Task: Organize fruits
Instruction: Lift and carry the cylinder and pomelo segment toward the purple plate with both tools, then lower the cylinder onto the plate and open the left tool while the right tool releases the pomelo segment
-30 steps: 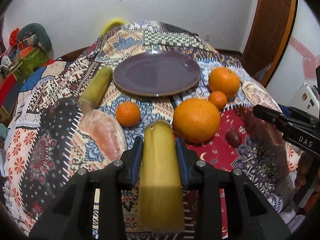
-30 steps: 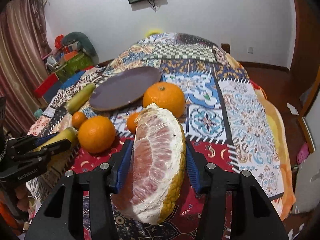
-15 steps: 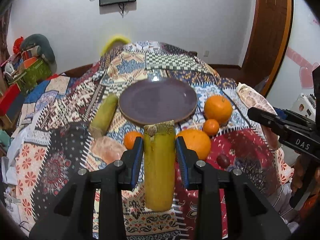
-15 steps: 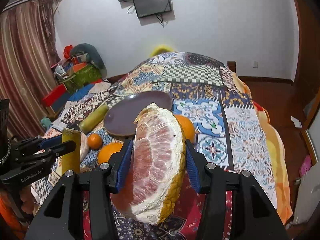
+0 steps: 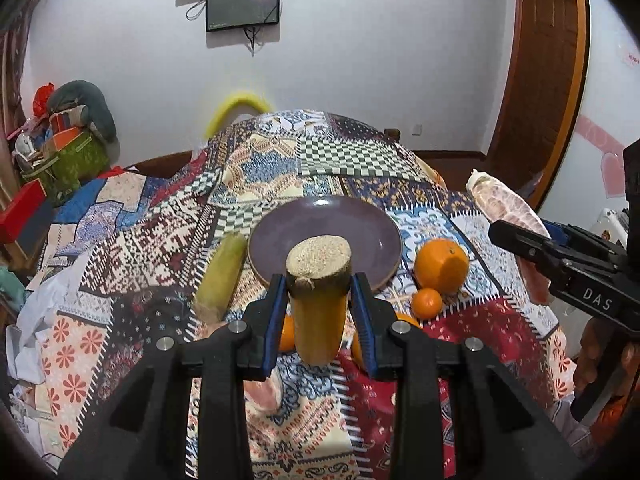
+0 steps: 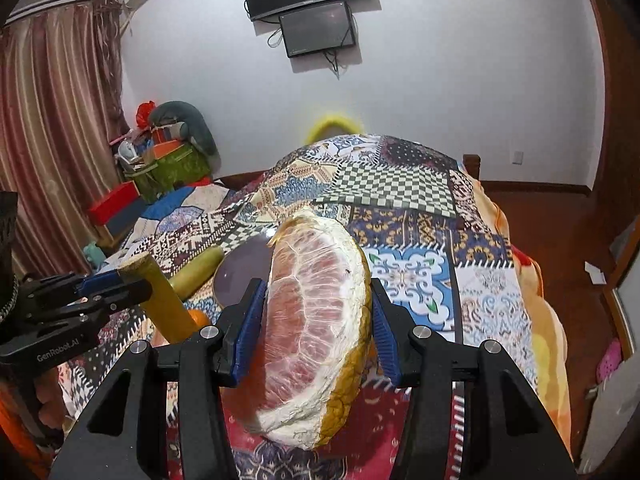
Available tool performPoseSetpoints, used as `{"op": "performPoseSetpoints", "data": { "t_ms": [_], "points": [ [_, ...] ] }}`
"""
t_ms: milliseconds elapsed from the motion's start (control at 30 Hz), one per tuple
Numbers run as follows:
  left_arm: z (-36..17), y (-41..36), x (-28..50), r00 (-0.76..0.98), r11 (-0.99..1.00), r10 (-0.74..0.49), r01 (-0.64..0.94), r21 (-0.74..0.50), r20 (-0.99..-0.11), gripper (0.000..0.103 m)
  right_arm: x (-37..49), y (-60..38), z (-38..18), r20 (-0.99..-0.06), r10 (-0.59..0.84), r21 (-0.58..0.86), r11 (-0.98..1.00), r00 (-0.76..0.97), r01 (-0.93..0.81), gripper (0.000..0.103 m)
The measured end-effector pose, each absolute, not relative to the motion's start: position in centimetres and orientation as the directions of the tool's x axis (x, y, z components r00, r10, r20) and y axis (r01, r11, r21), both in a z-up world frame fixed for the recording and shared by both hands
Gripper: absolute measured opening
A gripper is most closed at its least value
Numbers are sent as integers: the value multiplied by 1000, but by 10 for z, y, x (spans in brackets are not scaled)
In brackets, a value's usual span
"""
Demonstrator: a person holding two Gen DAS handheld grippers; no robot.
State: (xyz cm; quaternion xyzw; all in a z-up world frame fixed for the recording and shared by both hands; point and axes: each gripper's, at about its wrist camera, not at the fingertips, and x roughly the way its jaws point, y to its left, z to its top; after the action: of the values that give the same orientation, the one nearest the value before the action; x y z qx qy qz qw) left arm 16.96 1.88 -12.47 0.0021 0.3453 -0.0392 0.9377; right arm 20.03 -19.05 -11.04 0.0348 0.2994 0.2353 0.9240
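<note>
Bed-sized patchwork quilt (image 5: 360, 152) in mixed prints was the work surface. On it sat a round flat purple-brown ceramic plate (image 5: 376, 226), bare, the likely drop target.

Right gripper (image 6: 316, 320) was clamped on a big peeled pomelo wedge (image 6: 312, 320), pink flesh facing the camera, yellow rind on its right edge, carried well above the quilt. Blue pads (image 6: 248, 328) pressed into soft pith on both sides.

Left gripper (image 5: 319, 308) was closed on a short yellow-green sugarcane-like stalk segment (image 5: 319, 312), held upright, cut fibrous end on top, clear of the quilt and lined up with the plate's near rim.

A second pale green stalk piece (image 5: 222, 272) lay just left of the plate. A large orange (image 5: 440, 266) sat right of the plate, a small tangerine (image 5: 427, 303) touching or nearly touching it in front. More orange fruit was partly hidden behind the left jaws.

My read: both loads were mid-carry, plate next. Advice:
- land the wedge first, rind side down, on the far half
- lay the stalk flat so it can't roll off
- stagger the arms; both paths converge on the same spot
- don't squeeze the wedge harder, pith will tear
</note>
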Motion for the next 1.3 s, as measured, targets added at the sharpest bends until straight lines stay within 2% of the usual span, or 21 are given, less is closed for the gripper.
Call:
{"op": "performPoseSetpoints", "data": {
  "t_ms": [400,633,867,1300],
  "points": [
    [-111,32,200,786,998,-52,52,-19,-616,32,223,-177,-104,-513,483,200,871,710,-448,47],
    [-118,36,227,778,999,-40,40,-14,-627,32,244,-171,-105,-502,486,206,871,715,-447,47],
    [-136,39,253,749,998,-55,49,-27,-661,32,269,-167,-113,-522,482,207,872,704,-444,47],
    [-158,51,296,707,997,-82,53,-63,-702,33,307,-147,-125,-582,457,122,867,673,-483,47]
  ]
}}
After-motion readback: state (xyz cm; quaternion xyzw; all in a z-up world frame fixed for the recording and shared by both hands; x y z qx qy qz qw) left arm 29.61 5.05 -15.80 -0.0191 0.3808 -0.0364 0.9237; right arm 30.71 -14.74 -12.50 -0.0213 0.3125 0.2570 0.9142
